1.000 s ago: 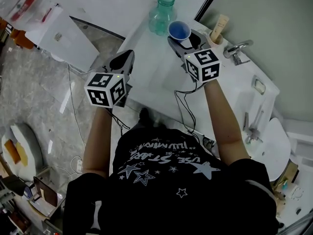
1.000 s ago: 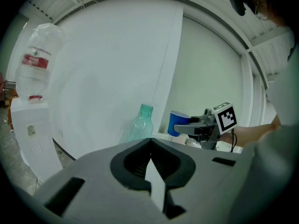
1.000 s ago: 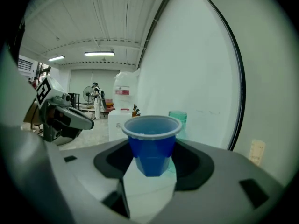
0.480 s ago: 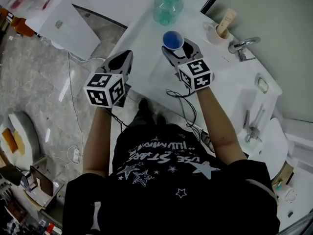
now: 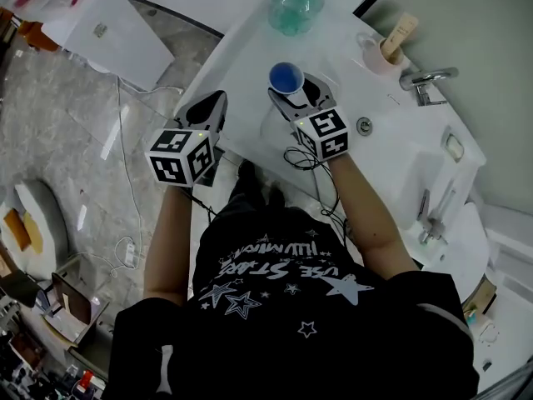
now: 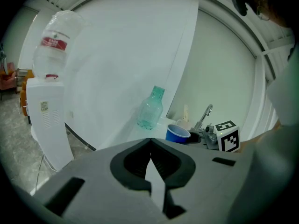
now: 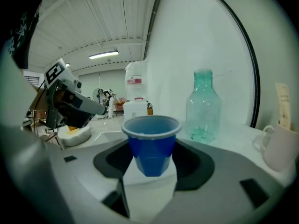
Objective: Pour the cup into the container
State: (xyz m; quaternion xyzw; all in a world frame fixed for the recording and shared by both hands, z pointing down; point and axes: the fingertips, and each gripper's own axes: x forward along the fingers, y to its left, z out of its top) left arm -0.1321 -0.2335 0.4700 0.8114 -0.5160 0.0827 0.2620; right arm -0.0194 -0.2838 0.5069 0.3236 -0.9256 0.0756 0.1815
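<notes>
Head view: the right gripper [image 5: 296,90] is seen with its jaws closed on the blue cup [image 5: 286,77], which is held upright over the white desk [image 5: 241,52], mouth towards the camera. The teal bottle [image 5: 297,2] is stood at 12 o'clock of the cup, well apart, and a mug [image 5: 376,55] at 2 o'clock. The left gripper [image 5: 212,98] is held at 8 o'clock of the cup, by the desk's edge

Left gripper view: its jaws are shown pressed together, with nothing between them. The bottle is seen at 12 o'clock of the jaw tips and the cup at 1 o'clock, near a faucet [image 6: 205,115]. A water dispenser [image 6: 46,111] is placed at 9 o'clock

Right gripper view: the cup is clamped by its lower body between the two jaws, rim level. The bottle is seen beyond it at 1 o'clock and the mug at 3 o'clock
</notes>
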